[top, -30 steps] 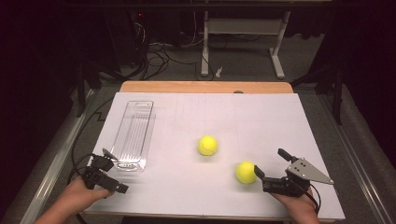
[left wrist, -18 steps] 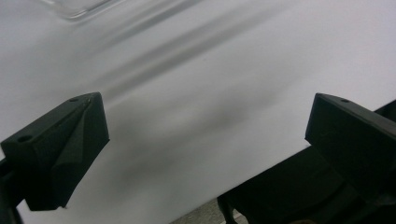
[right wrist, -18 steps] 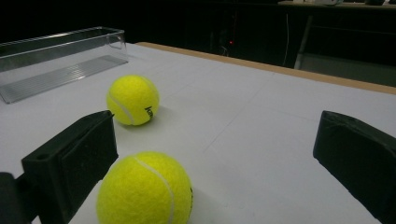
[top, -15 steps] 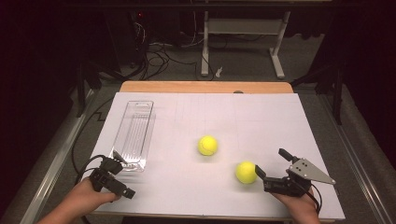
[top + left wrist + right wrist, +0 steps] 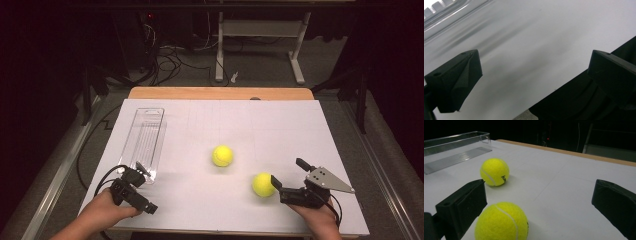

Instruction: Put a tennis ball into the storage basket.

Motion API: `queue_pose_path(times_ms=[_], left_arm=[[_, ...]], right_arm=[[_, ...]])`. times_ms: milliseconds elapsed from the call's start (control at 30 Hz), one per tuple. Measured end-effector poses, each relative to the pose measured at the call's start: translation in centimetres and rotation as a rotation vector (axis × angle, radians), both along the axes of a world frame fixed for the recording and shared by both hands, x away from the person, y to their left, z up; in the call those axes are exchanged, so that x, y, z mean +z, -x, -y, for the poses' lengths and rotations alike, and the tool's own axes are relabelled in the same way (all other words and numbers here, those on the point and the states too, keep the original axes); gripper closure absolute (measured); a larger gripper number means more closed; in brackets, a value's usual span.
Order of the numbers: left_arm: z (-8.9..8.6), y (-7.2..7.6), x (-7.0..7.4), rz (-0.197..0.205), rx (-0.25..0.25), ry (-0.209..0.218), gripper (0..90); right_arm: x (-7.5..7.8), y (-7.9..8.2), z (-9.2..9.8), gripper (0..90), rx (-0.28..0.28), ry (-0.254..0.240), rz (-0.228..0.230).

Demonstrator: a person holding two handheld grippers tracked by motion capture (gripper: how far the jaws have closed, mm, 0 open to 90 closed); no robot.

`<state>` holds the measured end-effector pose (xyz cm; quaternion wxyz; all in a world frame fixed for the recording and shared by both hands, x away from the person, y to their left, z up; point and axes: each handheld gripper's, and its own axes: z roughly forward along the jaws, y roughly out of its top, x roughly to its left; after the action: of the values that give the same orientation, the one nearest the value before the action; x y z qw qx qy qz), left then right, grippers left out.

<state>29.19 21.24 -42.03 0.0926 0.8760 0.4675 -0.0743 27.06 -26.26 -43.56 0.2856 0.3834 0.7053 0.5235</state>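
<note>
Dark floor and tangled cables lie beyond the white table (image 5: 300, 130), whose far edge shows a strip of bare wood. I take the near tennis ball (image 5: 263, 184) as my landmark.

From the high view, my right gripper (image 5: 289, 181) sits just to the right of that ball, jaws spread wide and holding nothing. One jaw tip is right beside the ball; I cannot tell whether it touches. In the right gripper view the ball (image 5: 502, 222) lies low and left of centre, close against the left jaw, so it sits off the midline of the gap. I judge the coming move turns on this: the gripper must slide toward its own left and forward before the jaws could close around the ball's middle. A ball has no long axis, so any approach angle serves.

The second tennis ball (image 5: 222, 155) rests farther away and to the left of my landmark, apart from it. The clear plastic tray (image 5: 145, 140) lies well to the left of the landmark, its long axis running away from me.

My left gripper (image 5: 134, 175) is far left of the landmark, just at the tray's near end, jaws apart and empty; its own view shows bare table between them. The right hand is clearly nearer.

Open table surrounds the landmark on the left and far sides; the near edge is close behind my right hand (image 5: 320, 220).
</note>
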Motion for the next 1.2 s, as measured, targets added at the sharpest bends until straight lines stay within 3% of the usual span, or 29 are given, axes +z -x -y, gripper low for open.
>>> queue_pose_path(times_ms=[333, 667, 1200], left_arm=[[2.4, -0.3, 0.6, -0.008, -0.049, 0.004, 0.7], [5.6, -0.5, 1.2, -0.007, -0.102, 0.012, 0.7], [10.7, -1.5, 2.8, 0.022, -0.188, 0.030, 0.7]], right_arm=[[1.1, -0.2, -0.1, 0.4, 0.000, 0.031, 0.001], [-0.7, 0.1, 0.7, 0.4, -0.010, 0.005, -0.012], [-0.6, 0.5, 1.1, 0.4, -0.005, -0.015, 0.006]])
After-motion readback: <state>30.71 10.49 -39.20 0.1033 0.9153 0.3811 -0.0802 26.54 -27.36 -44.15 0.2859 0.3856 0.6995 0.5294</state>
